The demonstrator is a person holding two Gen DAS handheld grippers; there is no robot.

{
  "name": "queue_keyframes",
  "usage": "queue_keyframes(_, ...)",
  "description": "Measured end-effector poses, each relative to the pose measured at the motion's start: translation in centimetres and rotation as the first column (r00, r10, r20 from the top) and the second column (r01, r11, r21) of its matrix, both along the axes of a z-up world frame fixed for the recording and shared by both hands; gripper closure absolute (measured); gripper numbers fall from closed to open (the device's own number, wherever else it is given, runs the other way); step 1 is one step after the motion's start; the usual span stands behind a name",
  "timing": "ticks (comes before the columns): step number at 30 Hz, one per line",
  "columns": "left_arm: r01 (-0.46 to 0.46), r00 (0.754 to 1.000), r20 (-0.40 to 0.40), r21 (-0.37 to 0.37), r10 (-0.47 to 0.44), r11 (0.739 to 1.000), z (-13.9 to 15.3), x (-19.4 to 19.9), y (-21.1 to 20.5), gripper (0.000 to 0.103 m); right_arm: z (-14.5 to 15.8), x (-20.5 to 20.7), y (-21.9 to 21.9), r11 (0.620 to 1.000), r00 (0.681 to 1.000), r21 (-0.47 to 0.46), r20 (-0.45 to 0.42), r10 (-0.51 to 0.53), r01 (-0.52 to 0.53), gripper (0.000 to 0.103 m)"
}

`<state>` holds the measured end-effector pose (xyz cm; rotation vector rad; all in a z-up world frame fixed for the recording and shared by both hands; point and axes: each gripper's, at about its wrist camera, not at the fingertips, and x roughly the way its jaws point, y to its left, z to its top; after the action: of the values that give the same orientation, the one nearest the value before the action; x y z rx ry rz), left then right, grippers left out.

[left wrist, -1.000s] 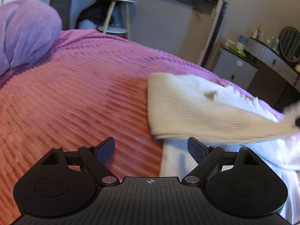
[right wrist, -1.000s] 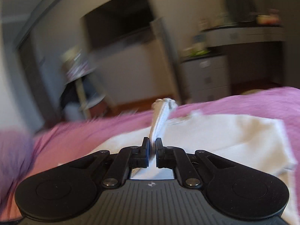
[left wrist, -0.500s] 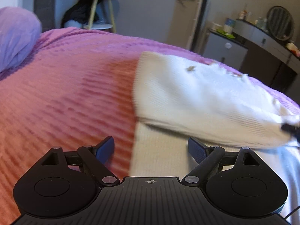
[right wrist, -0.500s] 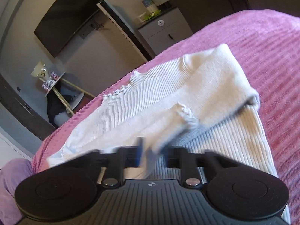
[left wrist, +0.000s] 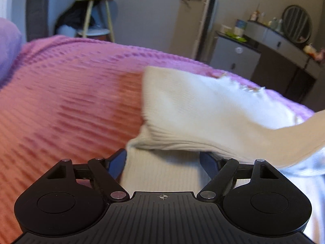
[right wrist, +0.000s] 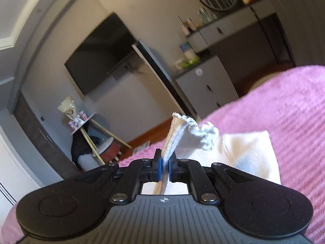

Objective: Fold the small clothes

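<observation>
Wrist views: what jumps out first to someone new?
The cream ribbed garment, partly folded over itself on the pink bedspread that fills the left wrist view. In the right wrist view, the right tool is shut on a frilled edge of it, lifting that edge off the bed. The left tool, its jaws wide and just closing a little, hovers over the garment's near edge.
</observation>
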<state>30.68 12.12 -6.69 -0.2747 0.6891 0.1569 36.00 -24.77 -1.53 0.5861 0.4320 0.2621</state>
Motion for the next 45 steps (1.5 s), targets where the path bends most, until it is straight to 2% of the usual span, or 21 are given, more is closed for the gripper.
queue_keyframes(3, -0.001, 1.000, 0.009, 0.021, 0.001, 1.000, 0.0, 0.3, -0.5, 0.013, 0.6, 0.6, 0.3, 1.000, 0.999, 0.009, 0.034, 0.023, -0.023, 0.097)
queue_keyframes(4, -0.008, 1.000, 0.007, 0.057, 0.007, 0.998, -0.1, 0.5, -0.7, 0.015, 0.6, 0.9, 0.0, 0.999, 0.998, 0.041, 0.051, 0.025, -0.027, 0.097)
queue_keyframes(6, -0.017, 1.000, -0.003, 0.110, 0.017, 0.994, -0.2, 0.7, -0.9, 0.029, 0.8, 1.1, -0.9, 0.995, 0.997, 0.093, 0.077, 0.010, -0.017, 0.097)
queue_keyframes(7, -0.025, 1.000, -0.009, 0.112, 0.026, 0.993, -0.3, 0.7, -0.7, 0.037, 0.5, 1.1, -1.1, 0.997, 0.997, 0.082, 0.076, -0.004, -0.002, 0.097)
queue_keyframes(9, -0.039, 0.999, -0.010, 0.088, 0.041, 0.995, -0.3, 0.3, -0.1, 0.042, -0.6, 1.4, -1.4, 1.000, 0.999, -0.001, 0.044, -0.021, 0.021, 0.097)
queue_keyframes(11, -0.040, 0.999, -0.026, 0.077, 0.042, 0.996, 0.0, -0.1, 0.4, 0.043, -2.8, 2.0, -1.8, 0.995, 0.997, -0.092, -0.058, -0.041, 0.036, 0.096)
queue_keyframes(14, -0.020, 0.997, -0.078, 0.075, 0.026, 0.997, 1.2, -0.4, 1.0, 0.042, -6.1, 2.6, -3.1, 0.990, 0.964, -0.138, -0.254, -0.074, 0.039, 0.084)
queue_keyframes(15, -0.013, 0.997, -0.079, 0.081, 0.019, 0.997, 1.8, -0.6, 1.3, 0.040, -6.5, 2.0, -3.5, 0.988, 0.965, -0.146, -0.250, -0.083, 0.047, 0.084)
queue_keyframes(17, -0.019, 0.998, -0.059, 0.105, 0.026, 0.994, 3.3, -1.3, 1.7, 0.027, -6.1, 1.0, -4.2, 0.984, 0.969, -0.163, -0.223, -0.110, 0.074, 0.083)
queue_keyframes(21, -0.035, 0.999, 0.005, 0.127, 0.035, 0.991, 5.0, -1.2, 2.2, 0.024, -3.9, -0.6, -4.7, 0.953, 0.971, -0.242, -0.113, -0.212, 0.180, 0.082)
queue_keyframes(23, -0.023, 1.000, 0.015, 0.122, 0.021, 0.992, 4.7, 0.0, 1.8, 0.024, -3.2, -0.1, -3.6, 0.960, 0.984, -0.254, -0.097, -0.146, 0.117, 0.081)
queue_keyframes(25, 0.009, 1.000, 0.010, 0.128, -0.010, 0.992, 3.9, 1.7, 0.8, 0.026, -3.4, 1.2, -1.5, 0.960, 0.990, -0.281, -0.135, -0.031, -0.008, 0.081)
queue_keyframes(28, 0.083, 0.997, -0.010, 0.170, -0.082, 0.982, 2.8, 4.3, -0.9, 0.030, -4.4, 2.7, 3.1, 0.893, 0.984, -0.426, -0.154, 0.083, -0.143, 0.081)
queue_keyframes(30, 0.088, 0.996, -0.030, 0.209, -0.084, 0.974, 2.0, 5.6, -1.6, 0.034, -5.6, 3.9, 4.8, 0.873, 0.973, -0.444, -0.194, 0.125, -0.201, 0.083)
queue_keyframes(31, 0.097, 0.995, -0.032, 0.223, -0.092, 0.970, 1.7, 6.3, -1.9, 0.033, -6.2, 4.4, 5.1, 0.856, 0.972, -0.475, -0.205, 0.117, -0.204, 0.084)
queue_keyframes(33, 0.093, 0.996, -0.027, 0.280, -0.089, 0.955, 1.1, 7.4, -2.3, 0.030, -6.7, 4.6, 5.6, 0.784, 0.985, -0.601, -0.156, 0.074, -0.154, 0.086)
queue_keyframes(34, 0.093, 0.996, -0.021, 0.304, -0.091, 0.948, 0.7, 7.9, -2.4, 0.024, -6.8, 4.4, 5.0, 0.762, 0.990, -0.637, -0.138, 0.031, -0.113, 0.086)
queue_keyframes(35, 0.092, 0.996, -0.023, 0.321, -0.089, 0.943, 0.3, 8.3, -2.4, 0.017, -7.1, 4.5, 3.7, 0.770, 0.990, -0.632, -0.138, 0.001, -0.088, 0.087)
queue_keyframes(37, 0.085, 0.996, -0.027, 0.313, -0.080, 0.946, -0.2, 8.8, -2.1, 0.012, -7.5, 4.7, 1.5, 0.815, 0.988, -0.573, -0.155, -0.002, -0.089, 0.103)
queue_keyframes(41, 0.069, 0.998, -0.029, 0.257, -0.064, 0.964, 0.9, 7.4, -1.7, 0.013, -6.2, 4.1, 2.1, 0.774, 0.987, -0.623, -0.161, 0.012, -0.111, 0.103)
queue_keyframes(45, 0.118, 0.993, -0.049, 0.305, -0.108, 0.945, 1.2, 5.5, -2.4, 0.013, -5.5, 1.4, 2.4, 0.802, 0.983, -0.574, -0.164, 0.087, -0.167, 0.080)
